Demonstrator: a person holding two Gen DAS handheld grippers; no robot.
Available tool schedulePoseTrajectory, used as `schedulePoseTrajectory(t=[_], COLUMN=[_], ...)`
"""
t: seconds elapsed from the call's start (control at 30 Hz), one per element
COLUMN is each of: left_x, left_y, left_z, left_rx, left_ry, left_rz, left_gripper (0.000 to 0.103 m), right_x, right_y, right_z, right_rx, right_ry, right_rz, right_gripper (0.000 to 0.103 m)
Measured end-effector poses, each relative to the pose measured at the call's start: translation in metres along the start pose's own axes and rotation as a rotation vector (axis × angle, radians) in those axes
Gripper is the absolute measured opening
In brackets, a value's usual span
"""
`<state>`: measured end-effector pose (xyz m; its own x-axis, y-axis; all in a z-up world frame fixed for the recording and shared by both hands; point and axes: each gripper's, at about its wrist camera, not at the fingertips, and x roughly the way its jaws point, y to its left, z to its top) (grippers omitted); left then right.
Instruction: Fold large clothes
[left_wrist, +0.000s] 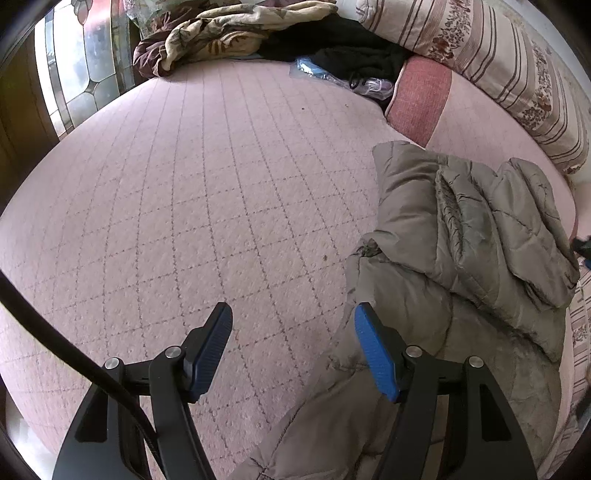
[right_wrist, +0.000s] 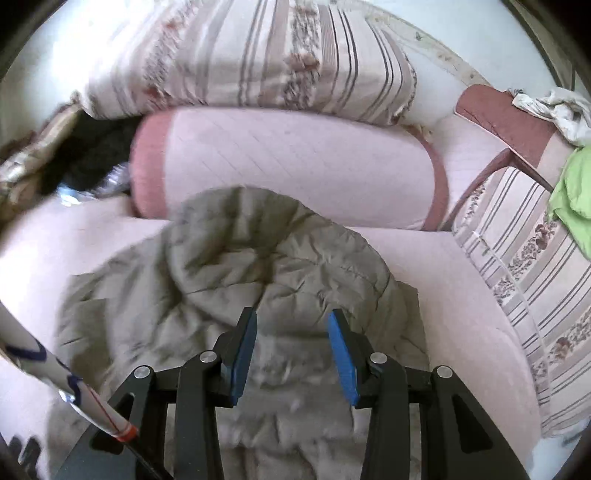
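A grey-olive quilted puffer jacket (left_wrist: 461, 236) lies crumpled on a bed covered by a pale pink quilted bedspread with a thin grid pattern (left_wrist: 184, 203). In the left wrist view the jacket occupies the right side of the frame, its long axis running from the near edge of the bed away toward the pink bolster cushion with dusty-red ends (right_wrist: 295, 162) at the head. One part is already doubled over on top of the rest.

The left gripper (left_wrist: 293, 350) hovers with its jaws spread wide and holding nothing; the bare bedspread lies between them, and the jacket's nearest edge sits just beside and under the right-hand blue pad. The right gripper (right_wrist: 291, 354) hangs directly above the jacket, jaws likewise apart and empty, with the rounded, hood-like bulge of fabric straight ahead of them. This view is motion-blurred, so finer seams cannot be made out.

The right gripper appears nearer the jacket's bulk; the left would need to move to its right to catch the edge.

A striped floral pillow (left_wrist: 498, 62) and a heap of dark clothes (left_wrist: 332, 40) lie at the far end. No brand, label or writing can be read.
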<state>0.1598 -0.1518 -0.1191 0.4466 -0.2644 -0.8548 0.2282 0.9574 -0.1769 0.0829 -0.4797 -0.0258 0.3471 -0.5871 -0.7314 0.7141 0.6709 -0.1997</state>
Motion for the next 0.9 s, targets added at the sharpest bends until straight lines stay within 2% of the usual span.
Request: schedulePoseTrajectory(t=[0.07, 0.13, 0.2, 0.27, 0.33, 0.43, 0.57, 0.67, 0.77, 0.83, 0.9], left_x=[0.001, 0.002, 0.002, 0.003, 0.002, -0.001, -0.003, -0.002, -0.003, -0.004, -0.004], left_y=[0.001, 0.003, 0.003, 0.003, 0.003, 0.004, 0.006, 0.007, 0.007, 0.008, 0.009], left_z=[0.001, 0.003, 0.005, 0.004, 0.003, 0.001, 0.002, 0.002, 0.002, 0.002, 0.003], left_rx=[-0.004, -0.012, -0.014, -0.011, -0.008, -0.009, -0.019, -0.028, -0.025, -0.026, -0.026], left_ry=[0.001, 0.001, 0.0, 0.002, 0.003, -0.004, -0.016, -0.007, -0.011, -0.018, -0.02], left_rz=[0.001, 0.0, -0.002, -0.002, -0.001, 0.001, 0.011, 0.004, 0.004, 0.004, 0.009], left_gripper=[0.068, 0.068, 0.068, 0.068, 0.068, 0.068, 0.068, 0.068, 0.068, 0.068, 0.068], right_x=[0.028, 0.047, 0.069, 0.068, 0.059, 0.044, -0.008, -0.024, -0.012, 0.011, 0.04], right_y=[-0.002, -0.004, 0.002, 0.011, 0.018, 0.01, 0.007, 0.02, 0.05, 0.068, 0.092], right_z=[-0.008, -0.023, -0.058, -0.077, -0.079, -0.064, -0.043, -0.033, -0.032, -0.036, -0.05], right_rx=[0.025, 0.057, 0.054, -0.029, -0.116, -0.07, -0.011, -0.022, -0.068, -0.092, -0.128], right_ry=[0.076, 0.163, 0.281, 0.251, 0.221, 0.206, 0.048, 0.008, 0.027, 0.078, 0.174], right_rz=[0.006, 0.058, 0.123, 0.094, 0.06, 0.06, 0.084, 0.12, 0.147, 0.155, 0.163], right_gripper=[0.043, 0.043, 0.044, 0.043, 0.043, 0.043, 0.043, 0.043, 0.043, 0.043, 0.044])
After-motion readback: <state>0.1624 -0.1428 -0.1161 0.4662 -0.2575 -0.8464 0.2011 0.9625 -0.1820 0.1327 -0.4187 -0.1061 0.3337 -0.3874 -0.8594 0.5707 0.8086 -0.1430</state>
